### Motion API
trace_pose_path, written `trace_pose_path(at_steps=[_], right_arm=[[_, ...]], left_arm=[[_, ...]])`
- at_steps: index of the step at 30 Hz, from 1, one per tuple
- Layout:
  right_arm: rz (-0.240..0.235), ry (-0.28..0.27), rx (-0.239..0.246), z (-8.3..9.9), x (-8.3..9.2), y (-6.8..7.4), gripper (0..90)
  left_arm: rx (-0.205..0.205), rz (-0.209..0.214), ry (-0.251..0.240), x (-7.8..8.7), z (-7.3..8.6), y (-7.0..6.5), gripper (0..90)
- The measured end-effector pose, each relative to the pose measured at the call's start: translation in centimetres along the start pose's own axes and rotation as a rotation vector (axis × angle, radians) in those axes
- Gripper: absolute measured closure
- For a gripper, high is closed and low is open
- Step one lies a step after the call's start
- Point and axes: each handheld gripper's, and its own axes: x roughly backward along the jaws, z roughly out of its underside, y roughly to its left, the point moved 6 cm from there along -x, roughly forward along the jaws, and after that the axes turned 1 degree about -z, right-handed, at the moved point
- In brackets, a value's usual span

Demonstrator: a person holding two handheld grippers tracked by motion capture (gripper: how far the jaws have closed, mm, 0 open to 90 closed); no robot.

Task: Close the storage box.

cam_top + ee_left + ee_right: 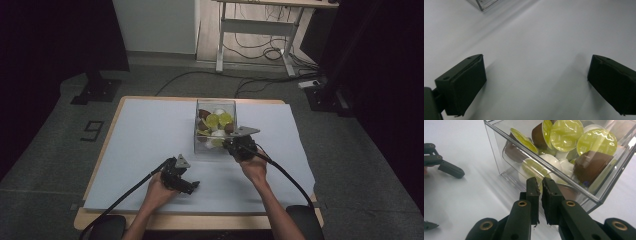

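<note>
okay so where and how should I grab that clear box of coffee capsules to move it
Grip the thin near wall of the clear box, coming from above: one jaw inside, one outside. The open top leaves that rim free. The right gripper is already beside it; the left gripper is open and could probably take another wall.

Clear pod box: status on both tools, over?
Left tool open, empty, low over the white sheet. Right tool shut on the near wall of the clear box. Coffee pods still inside. Nothing in the way.
</note>
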Motion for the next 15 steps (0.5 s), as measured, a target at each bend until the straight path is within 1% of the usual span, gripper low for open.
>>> trace_pose_path(at_steps=[8, 15], right_arm=[[0.02, -0.008, -0.002, -0.11, -0.33, -0.22, 82.9], [0.024, -0.009, -0.006, -0.17, -0.52, -0.33, 82.8]], left_arm=[[0.0, -0.001, 0.0, 0.0, 0.0, 0.0, 1.9], [0.001, -0.001, 0.0, 0.0, 0.0, 0.01, 1.9]])
